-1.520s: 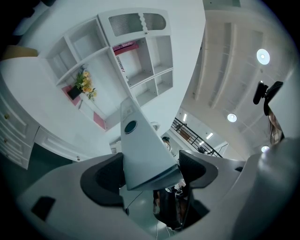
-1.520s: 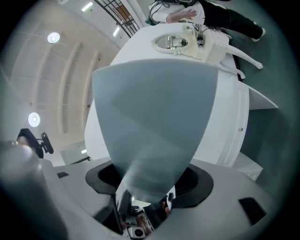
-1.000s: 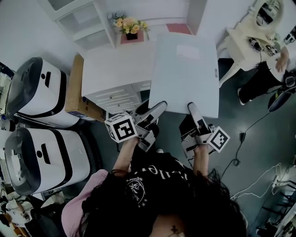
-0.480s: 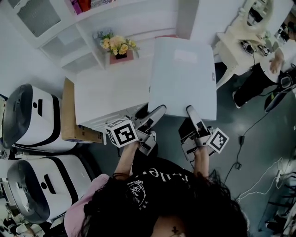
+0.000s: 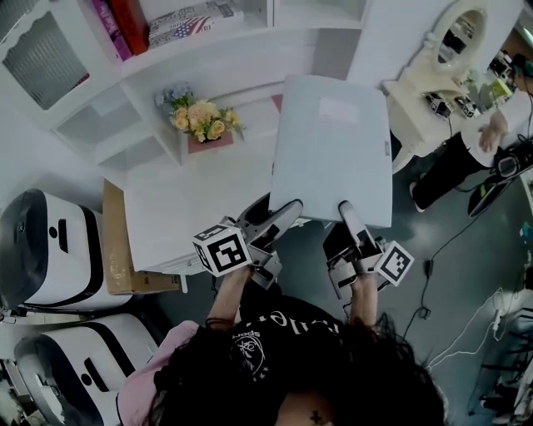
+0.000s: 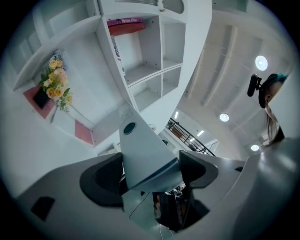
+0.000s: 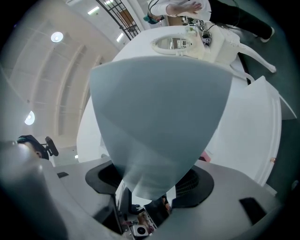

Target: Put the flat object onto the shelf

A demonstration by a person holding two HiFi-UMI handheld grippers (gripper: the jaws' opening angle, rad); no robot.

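The flat object (image 5: 333, 150) is a large pale grey-white board held level in front of me, over the right end of a white cabinet top (image 5: 191, 208). My left gripper (image 5: 286, 211) is shut on its near edge at the left. My right gripper (image 5: 346, 213) is shut on the same edge at the right. In the left gripper view the board (image 6: 143, 154) runs edge-on between the jaws, with the white shelf unit (image 6: 150, 65) and its open compartments beyond. In the right gripper view the board (image 7: 159, 108) fills the middle and hides the fingertips.
The shelf unit (image 5: 166, 50) carries red and pink books (image 5: 125, 21). A flower pot (image 5: 200, 123) stands on the cabinet top. A cardboard box (image 5: 112, 241) and white machines (image 5: 42, 241) are at the left. A dressing table (image 5: 433, 75) and a person (image 5: 475, 141) are at the right.
The board has risen and gone forward toward the shelf, still in both grippers. More of the shelf unit and its books has come into the head view; flowers and cabinet slid lower.
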